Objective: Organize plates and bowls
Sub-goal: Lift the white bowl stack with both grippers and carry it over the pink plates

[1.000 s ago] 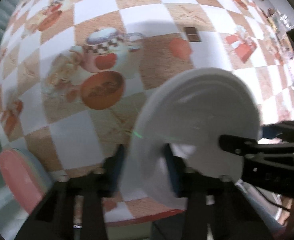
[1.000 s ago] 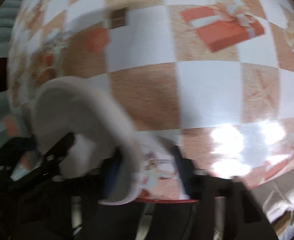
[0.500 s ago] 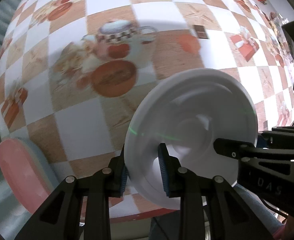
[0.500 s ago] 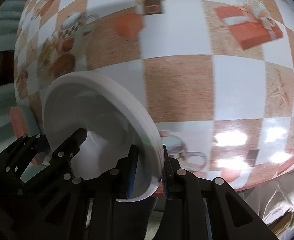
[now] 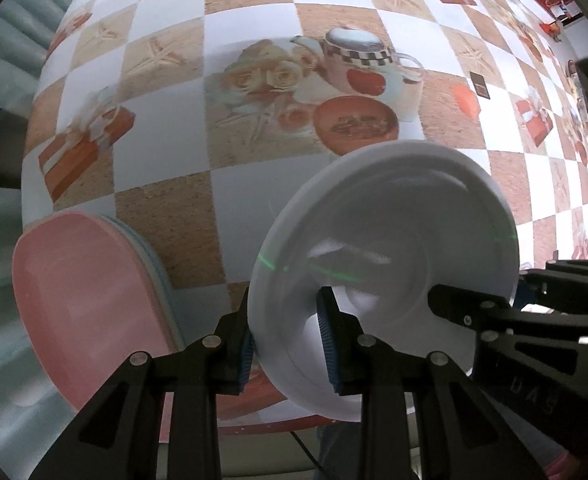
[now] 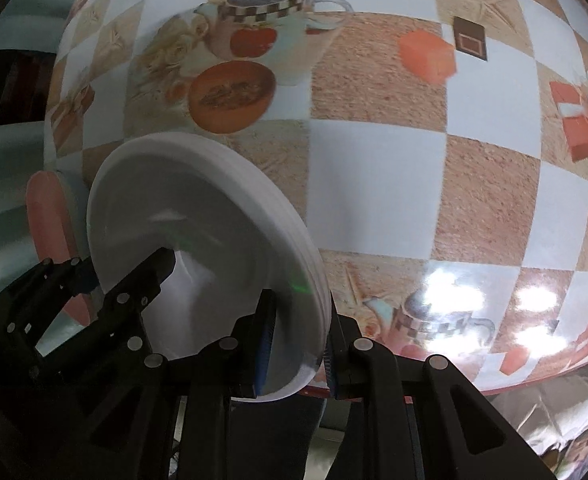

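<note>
A stack of white plates [image 5: 394, 248] is held between both grippers above the near edge of the table. My left gripper [image 5: 287, 344] is shut on its left rim, and my right gripper [image 6: 296, 340] is shut on its right rim. The white plates also show in the right wrist view [image 6: 197, 220], tilted on edge. A pink plate [image 5: 81, 304] tops a small stack of pastel plates at the table's near left corner; it also shows in the right wrist view [image 6: 47, 216], left of the white plates.
The table [image 5: 253, 184] has a checkered cloth printed with teapots, roses and gift boxes. Its near edge [image 6: 514, 384] runs just below the grippers. Clutter stands along the far right wall [image 5: 550, 4].
Both grippers have carried the white plates leftward along the table's near edge. The pink plate stack has come closer and larger in the left wrist view and entered the right wrist view.
</note>
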`<state>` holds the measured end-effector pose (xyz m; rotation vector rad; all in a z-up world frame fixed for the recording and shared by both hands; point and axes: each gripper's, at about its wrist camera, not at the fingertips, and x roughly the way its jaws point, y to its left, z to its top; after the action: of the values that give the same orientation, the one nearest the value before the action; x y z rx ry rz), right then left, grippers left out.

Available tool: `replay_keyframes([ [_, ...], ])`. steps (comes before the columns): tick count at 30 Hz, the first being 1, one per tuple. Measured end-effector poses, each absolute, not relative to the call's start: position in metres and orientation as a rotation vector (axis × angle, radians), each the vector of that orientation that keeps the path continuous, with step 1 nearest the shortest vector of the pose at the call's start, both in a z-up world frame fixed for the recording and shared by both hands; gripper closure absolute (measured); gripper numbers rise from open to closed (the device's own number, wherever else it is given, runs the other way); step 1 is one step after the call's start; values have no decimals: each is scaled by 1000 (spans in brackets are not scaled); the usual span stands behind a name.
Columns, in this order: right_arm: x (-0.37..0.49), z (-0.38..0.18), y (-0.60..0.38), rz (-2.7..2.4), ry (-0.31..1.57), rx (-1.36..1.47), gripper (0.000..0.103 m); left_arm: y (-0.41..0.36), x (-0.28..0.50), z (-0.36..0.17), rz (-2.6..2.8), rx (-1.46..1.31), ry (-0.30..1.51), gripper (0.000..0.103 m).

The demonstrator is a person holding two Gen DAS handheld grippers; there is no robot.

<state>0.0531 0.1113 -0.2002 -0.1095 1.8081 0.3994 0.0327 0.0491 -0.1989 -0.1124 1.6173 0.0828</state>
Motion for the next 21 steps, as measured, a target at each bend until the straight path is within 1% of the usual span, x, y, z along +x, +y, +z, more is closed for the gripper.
replay_keyframes([
  [4,56,-203,106,386,1825,-108,79,46,26,-197,75,-88,1602,71],
  [5,69,-191,103,385,1829,-106,79,40,24,-197,76,-85,1598,71],
  [10,70,-191,107,380,1822,-122,79,37,15,-193,98,-119,1582,71],
  [15,69,-175,104,386,1822,-123,79,55,4,-169,101,-126,1557,71],
  [21,72,-152,102,384,1809,-106,79,60,-2,-138,101,-129,1508,71],
])
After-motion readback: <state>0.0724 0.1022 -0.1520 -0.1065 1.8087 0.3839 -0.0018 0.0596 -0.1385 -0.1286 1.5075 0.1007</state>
